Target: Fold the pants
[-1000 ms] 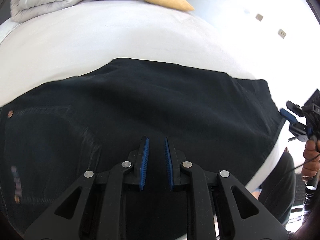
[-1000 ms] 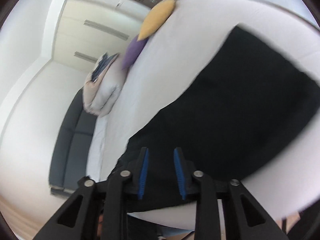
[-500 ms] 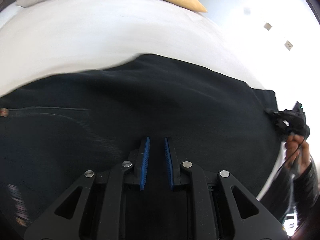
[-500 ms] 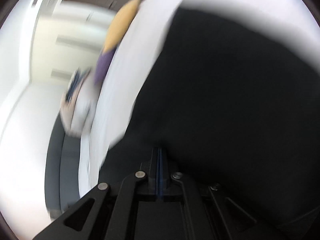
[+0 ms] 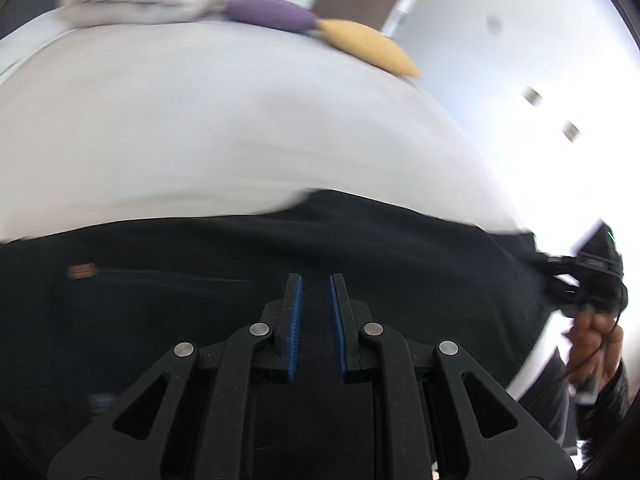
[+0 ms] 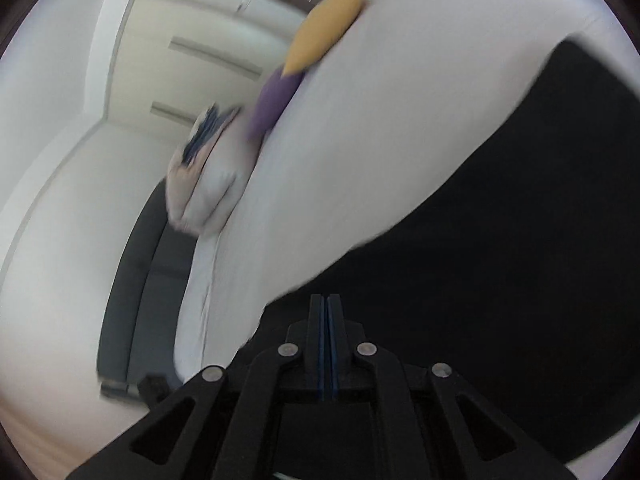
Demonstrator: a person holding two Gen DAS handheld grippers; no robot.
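The black pants [image 5: 240, 264] lie spread on the white bed [image 5: 200, 128]. Only the left view shows the right gripper [image 5: 556, 276] at the pants' far right edge, a hand [image 5: 596, 340] behind it; only the right view shows the dark sofa [image 6: 136, 280] beside the bed. Both catch the purple pillow [image 5: 272, 12], yellow pillow [image 5: 368, 46] and folded duvet [image 6: 204, 188]. The left gripper [image 5: 316, 316] hovers over the pants, fingers narrowly parted and empty — unchanged from a second ago. The right fingers [image 6: 317, 344], parted a second ago, are now pressed together at the pants' edge — whether cloth lies between them cannot be told.
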